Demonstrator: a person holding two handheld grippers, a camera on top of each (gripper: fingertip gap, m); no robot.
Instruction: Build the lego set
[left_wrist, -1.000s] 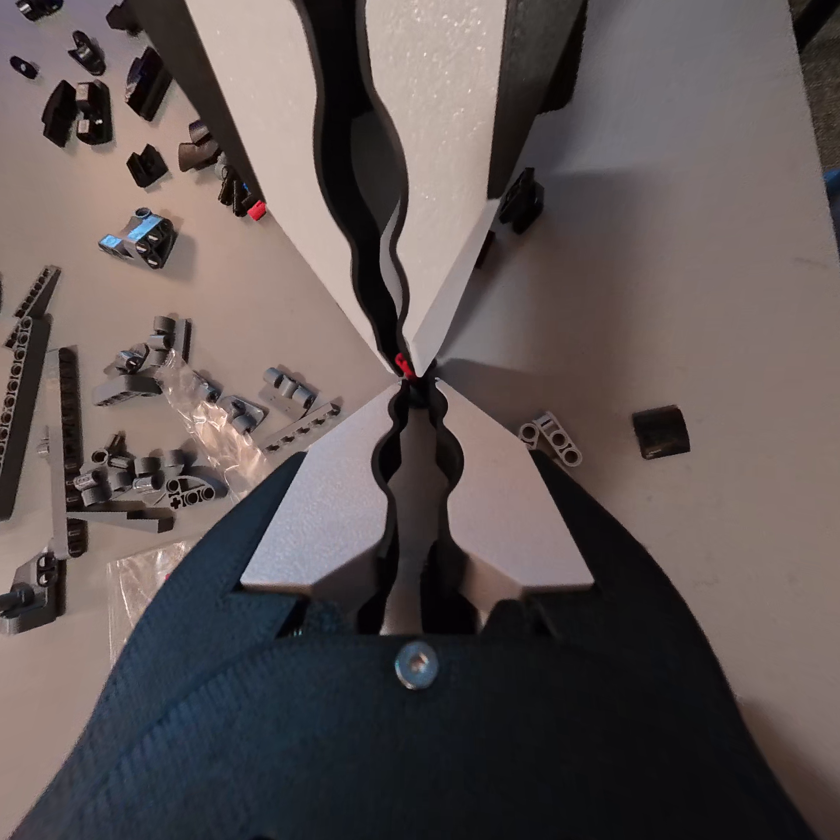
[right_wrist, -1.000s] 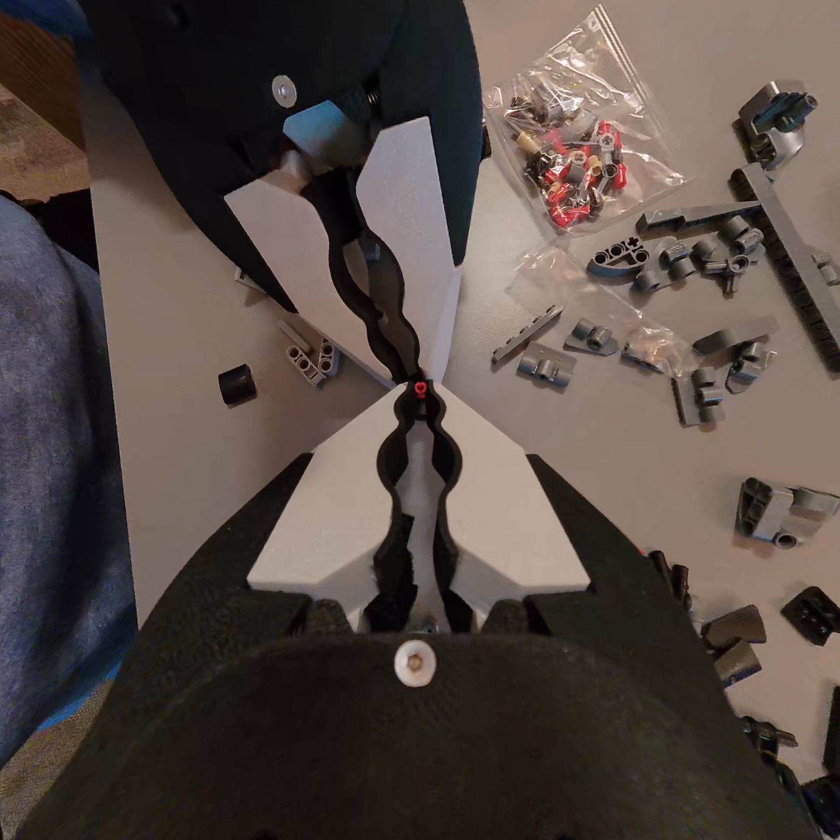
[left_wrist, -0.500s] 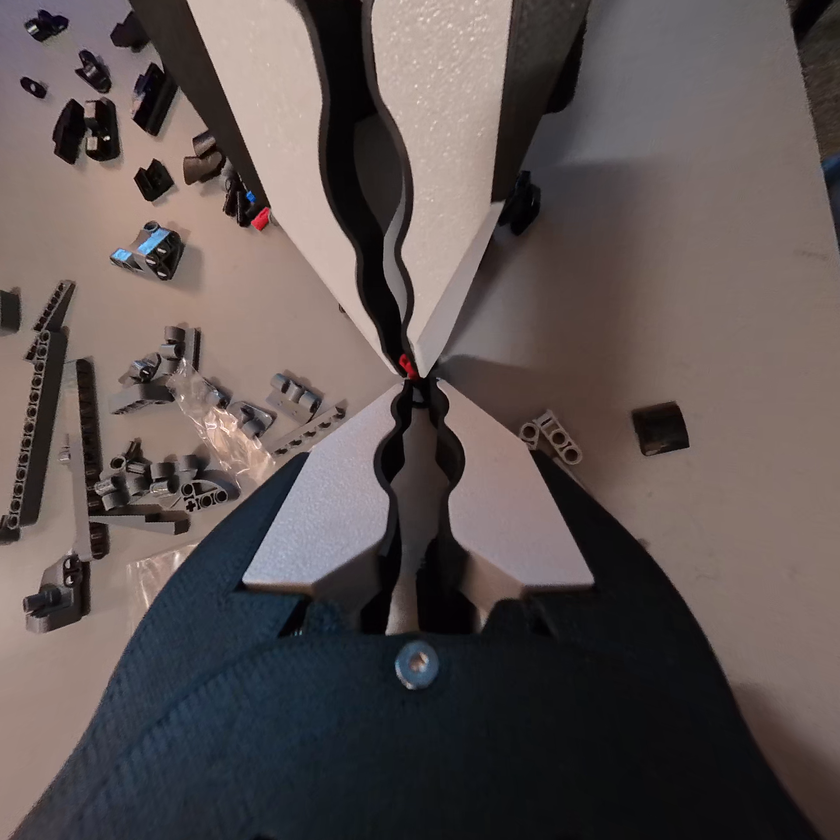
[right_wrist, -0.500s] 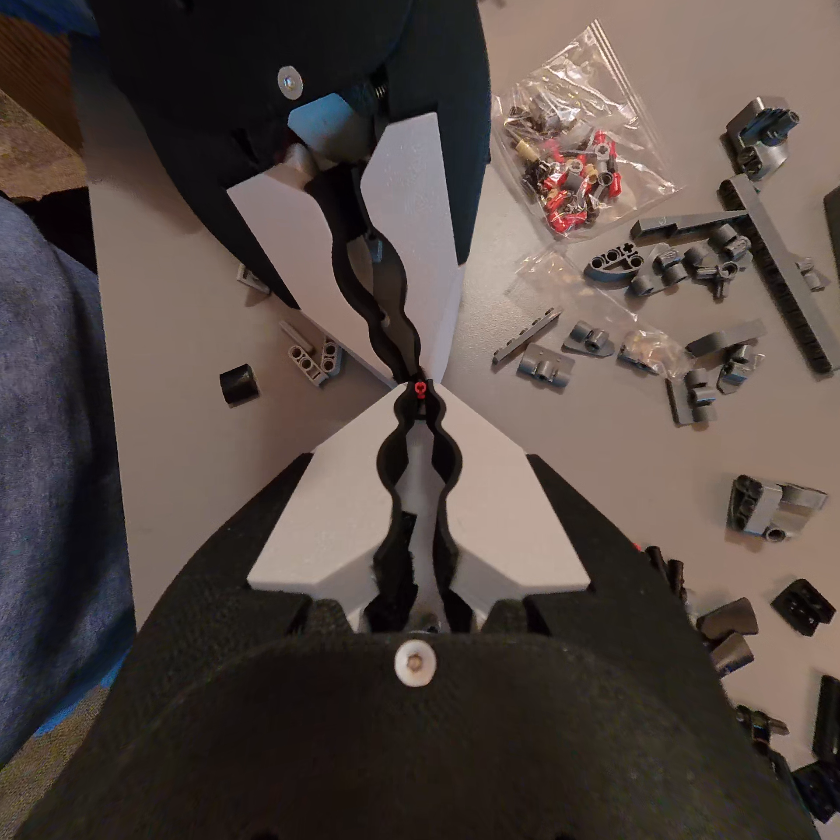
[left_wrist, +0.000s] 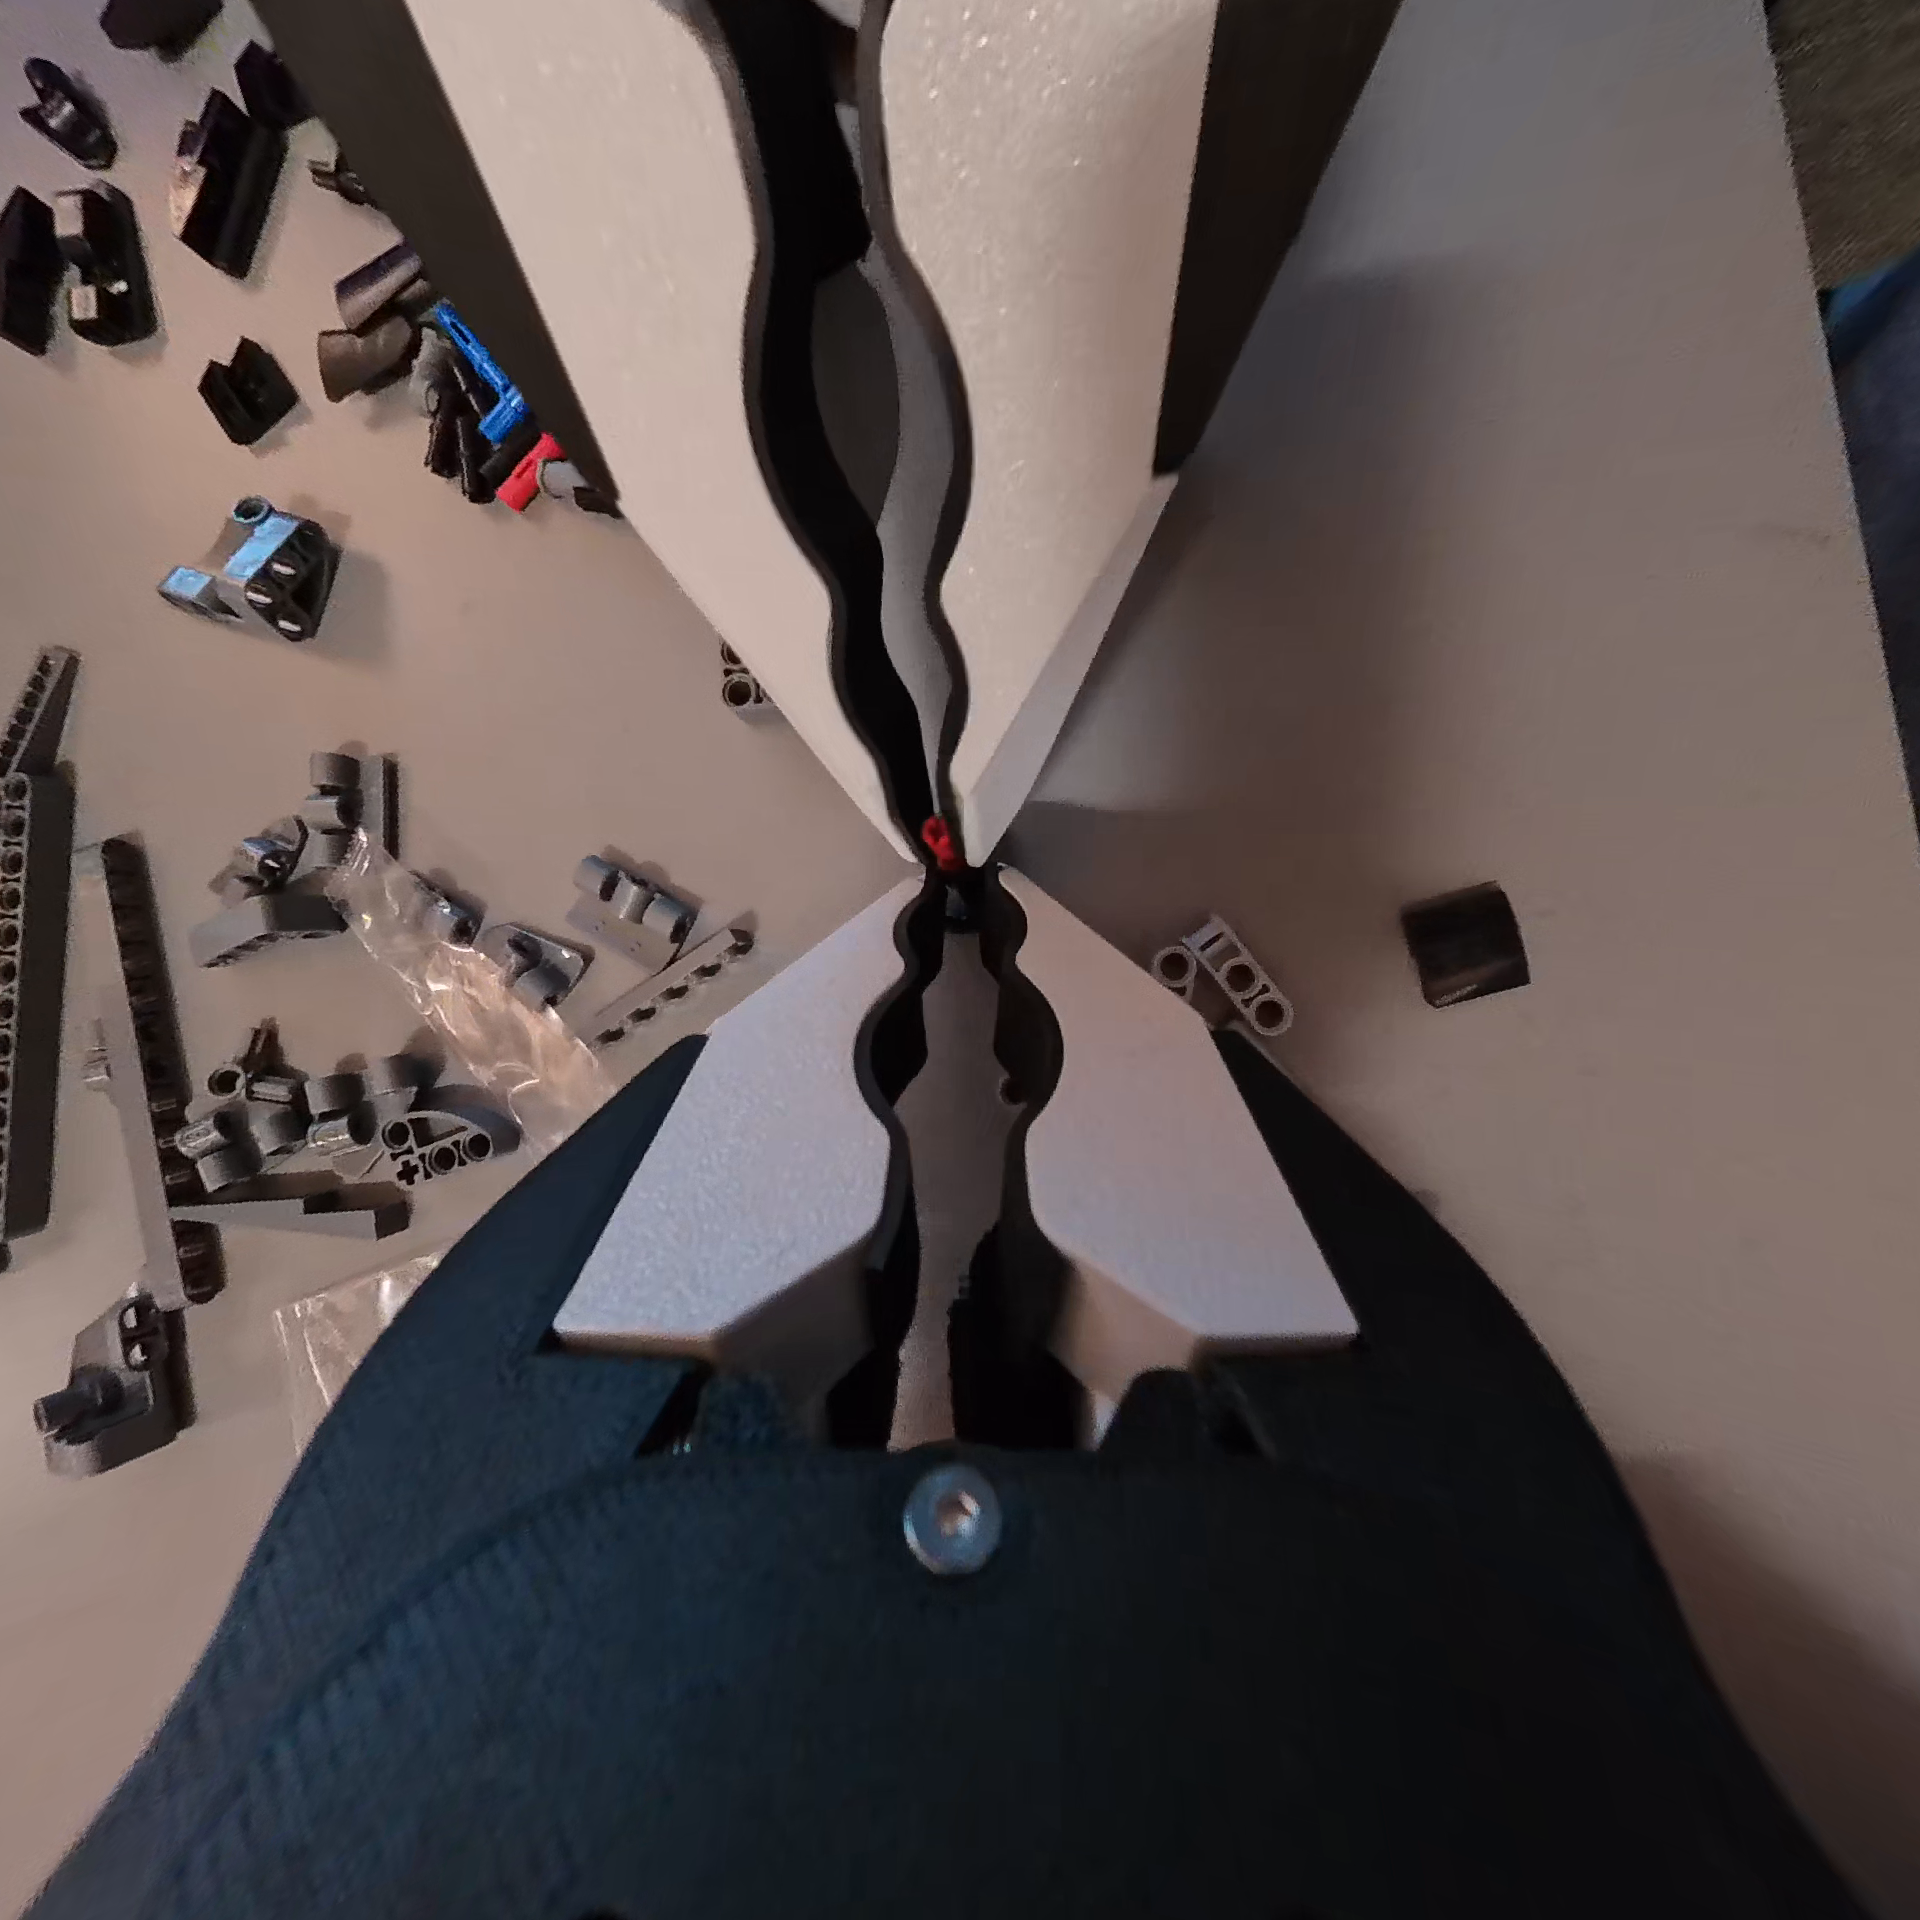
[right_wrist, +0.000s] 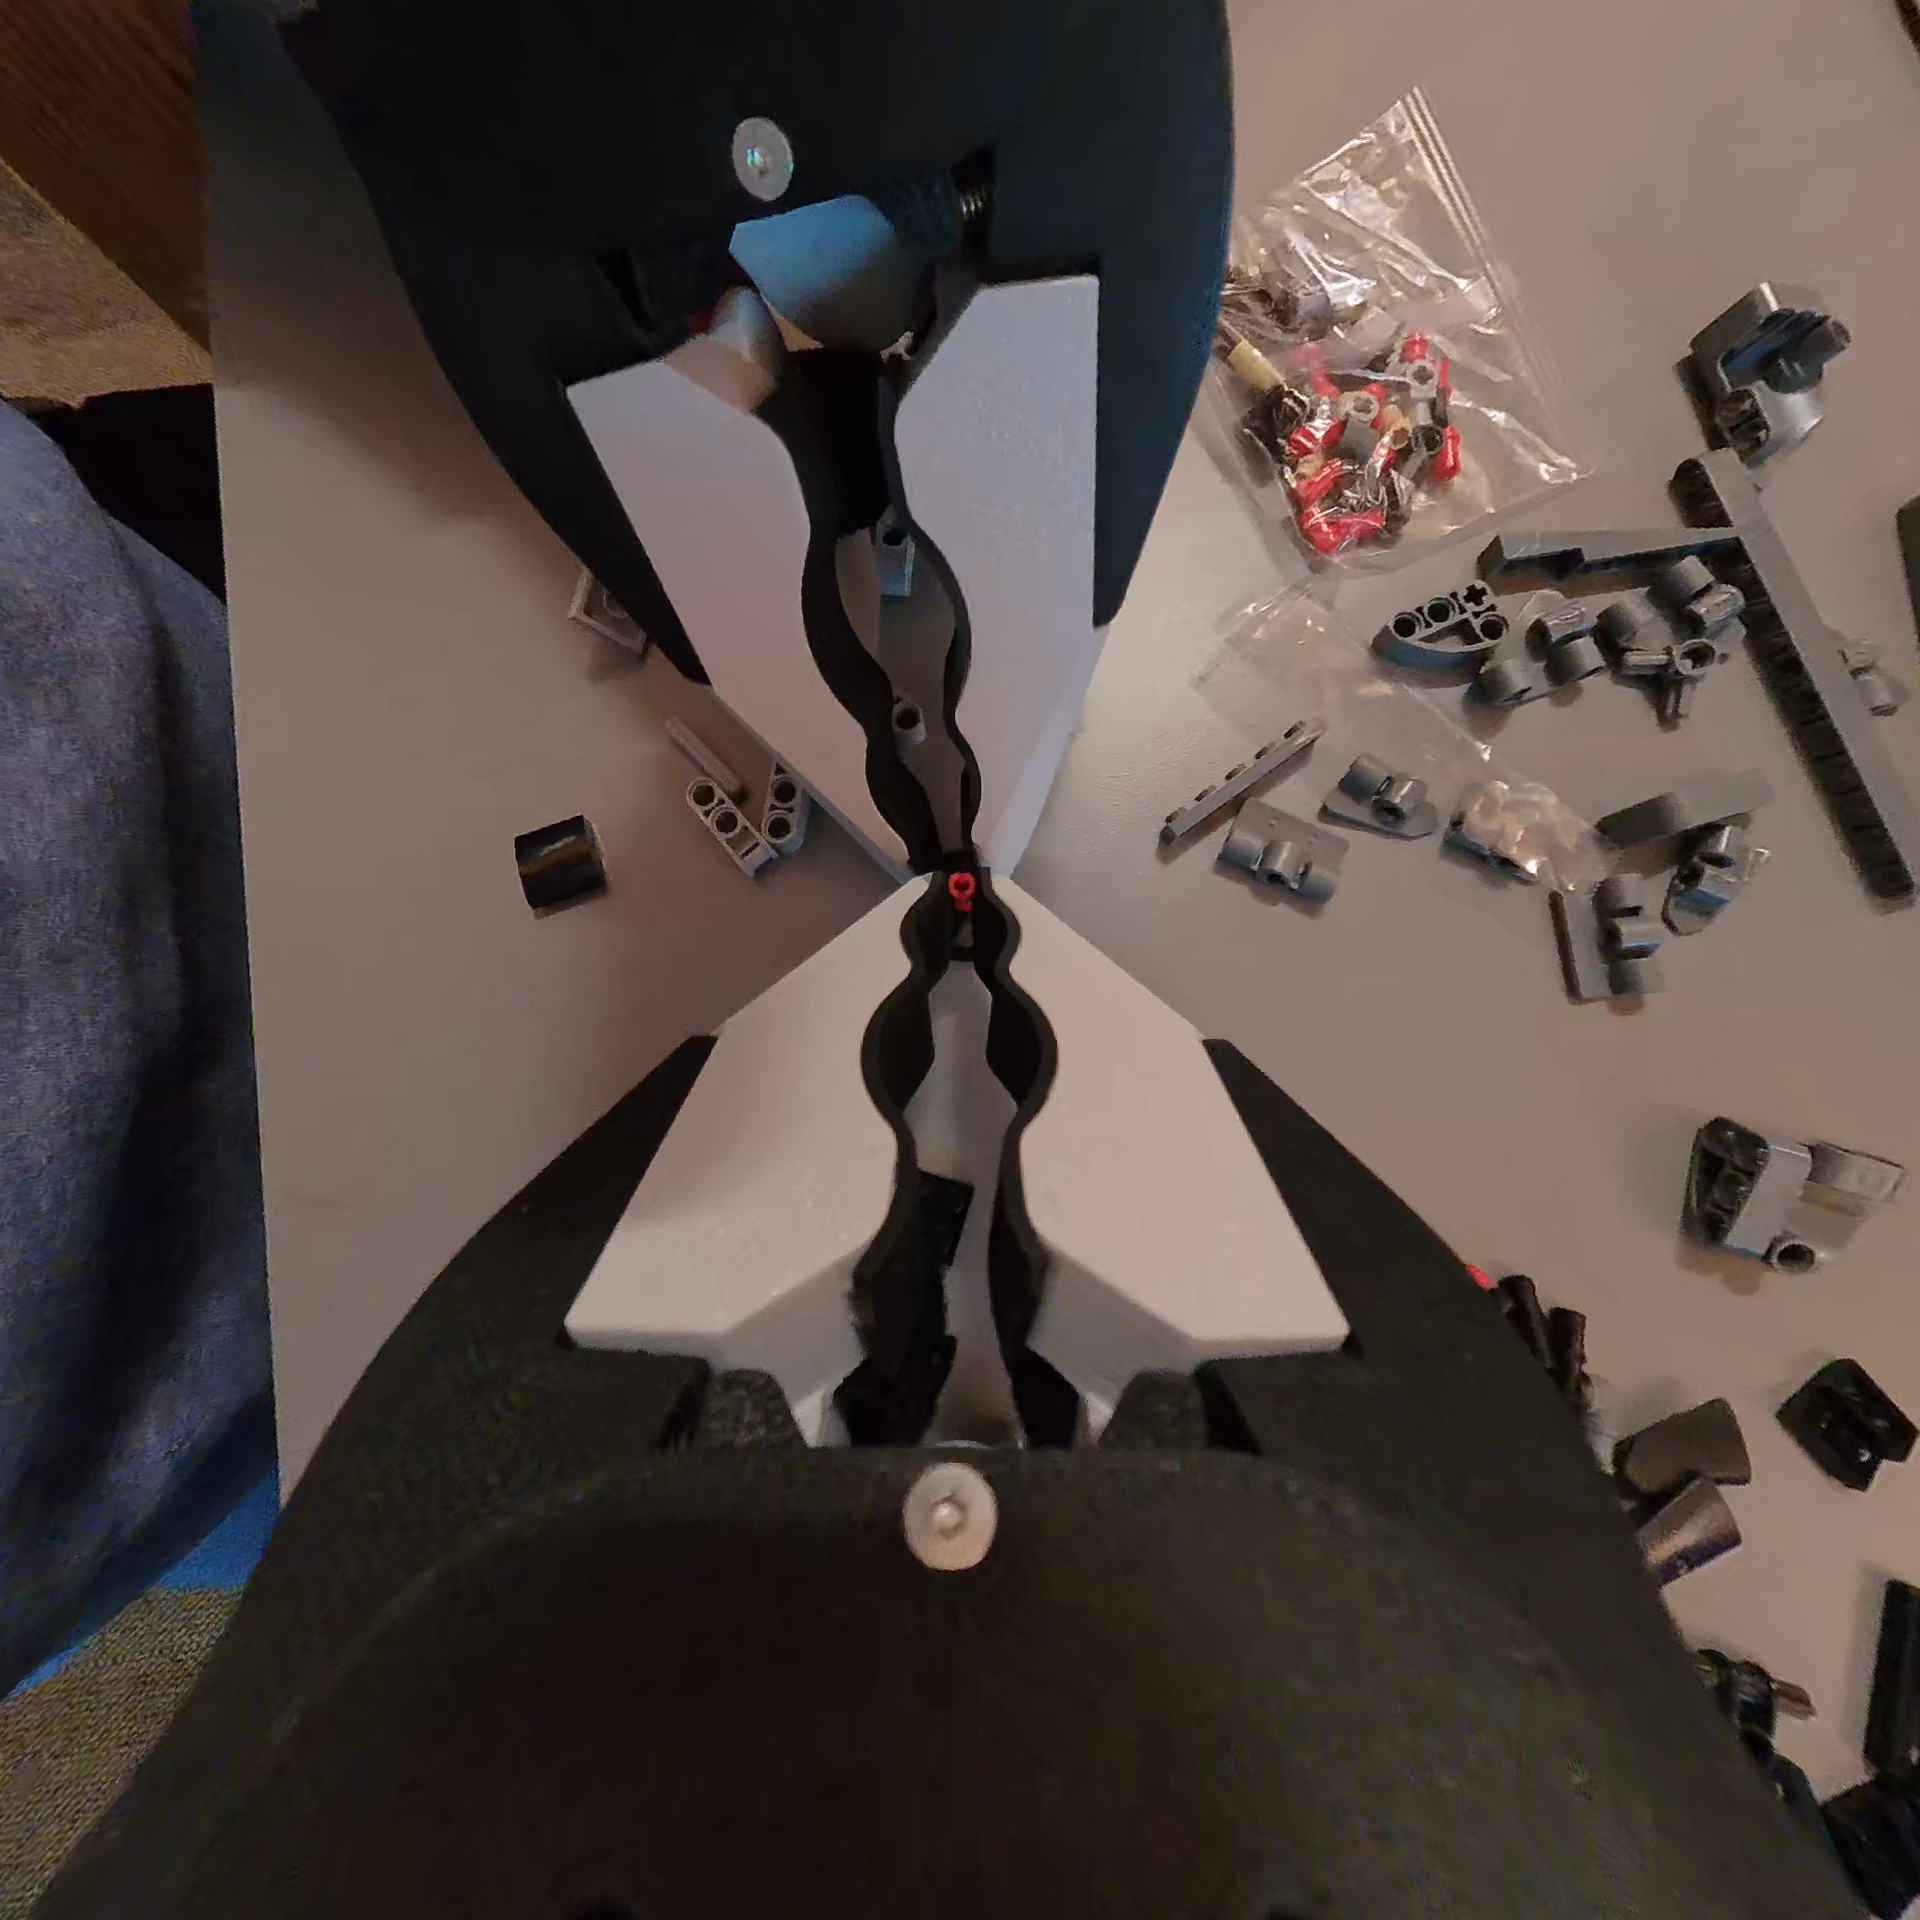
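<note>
Over table (left_wrist: 1455, 623), L gripper (left_wrist: 961, 899) & R gripper (right_wrist: 961, 904) both pinch tiny red pin (right_wrist: 962, 886).

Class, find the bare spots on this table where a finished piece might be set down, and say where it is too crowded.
Bare table lies beyond the black curved piece and the light grey connector. In the right wrist view, a clear strip runs near the table edge. The grey beams, bag of red pins and black parts crowd the other side.
</note>
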